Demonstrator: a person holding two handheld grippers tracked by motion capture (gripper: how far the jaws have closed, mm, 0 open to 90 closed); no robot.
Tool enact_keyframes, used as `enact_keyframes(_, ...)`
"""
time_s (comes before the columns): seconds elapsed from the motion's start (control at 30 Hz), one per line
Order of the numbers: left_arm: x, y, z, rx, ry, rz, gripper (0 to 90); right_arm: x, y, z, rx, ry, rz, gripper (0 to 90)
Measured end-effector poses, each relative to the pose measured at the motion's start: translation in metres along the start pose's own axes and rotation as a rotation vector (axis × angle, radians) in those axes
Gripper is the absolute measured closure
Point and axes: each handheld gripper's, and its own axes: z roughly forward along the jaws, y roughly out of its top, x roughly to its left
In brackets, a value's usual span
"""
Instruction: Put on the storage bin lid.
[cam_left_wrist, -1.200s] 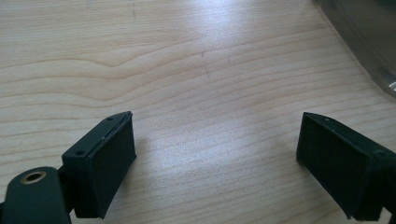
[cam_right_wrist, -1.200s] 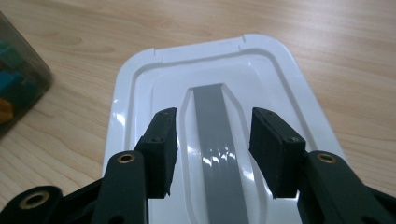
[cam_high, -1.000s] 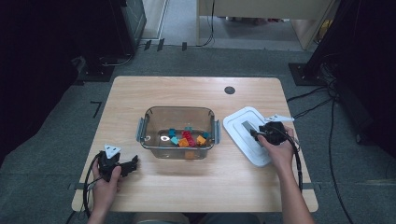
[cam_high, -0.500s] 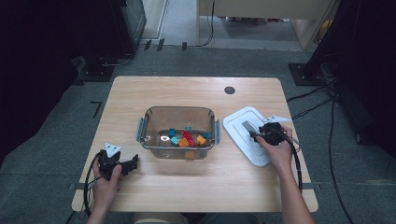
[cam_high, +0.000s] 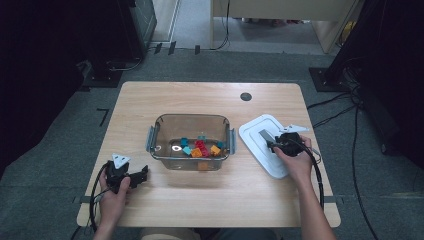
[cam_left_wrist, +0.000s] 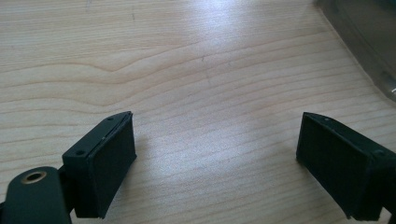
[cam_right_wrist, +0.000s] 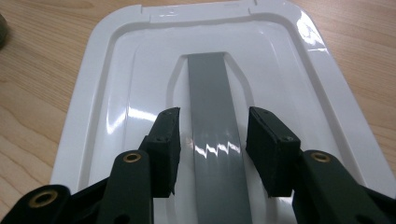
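one lid (cam_high: 263, 142), one container (cam_high: 190, 140), two claws.

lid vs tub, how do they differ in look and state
The lid is white and opaque with a grey handle strip; the tub is clear with grey side clips. The lid lies flat on the table, right of the tub; the tub stands open, holding small coloured blocks. The right gripper straddles the lid's strip; nothing touches the tub. Both are rounded rectangles.

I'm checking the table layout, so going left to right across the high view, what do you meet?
Left gripper → clear container holding colored blocks → white lid → right gripper, its jaws straddling the lid's grey strip and just been closing.
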Motion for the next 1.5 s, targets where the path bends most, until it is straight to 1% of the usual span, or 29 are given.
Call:
enact_keyframes(0.27,0.0,0.0,0.0,0.0,0.0,0.0,11.5,0.0,-0.001,0.001,-0.009,-0.002,0.001,58.2)
enact_keyframes(0.4,0.0,0.0,0.0,0.0,0.0,0.0,11.5,0.002,-0.001,0.002,-0.012,-0.021,-0.013,60.1)
enact_keyframes(0.5,0.0,0.0,0.0,0.0,0.0,0.0,11.5,0.002,0.0,0.003,-0.011,-0.022,-0.006,61.5)
enact_keyframes(0.57,0.0,0.0,0.0,0.0,0.0,0.0,11.5,0.001,0.0,0.003,-0.013,-0.025,0.001,64.0)
enact_keyframes(0.6,0.0,0.0,0.0,0.0,0.0,0.0,11.5,0.0,0.0,0.003,-0.014,-0.021,0.009,66.4)
enact_keyframes(0.63,0.0,0.0,0.0,0.0,0.0,0.0,11.5,0.0,0.0,0.003,-0.017,-0.007,0.014,67.0)
enact_keyframes(0.8,0.0,0.0,0.0,0.0,0.0,0.0,11.5,0.0,0.0,0.002,-0.017,0.007,0.011,68.1)
enact_keyframes(0.87,0.0,0.0,0.0,0.0,0.0,0.0,11.5,0.002,0.0,0.002,-0.017,0.005,0.003,68.2)
enact_keyframes(0.93,0.0,0.0,0.0,0.002,0.0,0.002,11.5,0.003,0.0,0.001,-0.014,0.014,0.008,68.2)
enact_keyframes(1.03,0.0,0.0,0.0,0.002,0.0,0.002,11.6,0.005,0.0,-0.001,-0.015,0.01,0.006,68.3)
enact_keyframes(1.1,0.0,0.0,0.0,0.002,0.0,0.002,11.5,0.007,0.0,-0.003,-0.026,0.016,0.007,68.3)
enact_keyframes(1.27,0.0,0.0,0.0,0.003,0.001,0.001,11.5,0.005,0.002,-0.015,-0.055,0.026,0.038,68.3)
enact_keyframes(1.4,0.0,0.0,0.0,0.003,0.005,-0.003,11.1,0.002,0.005,-0.025,-0.071,0.028,0.05,68.3)
enact_keyframes(1.5,0.0,-0.001,-0.001,0.002,0.007,-0.007,11.1,0.001,0.01,-0.031,-0.089,0.03,0.049,68.3)
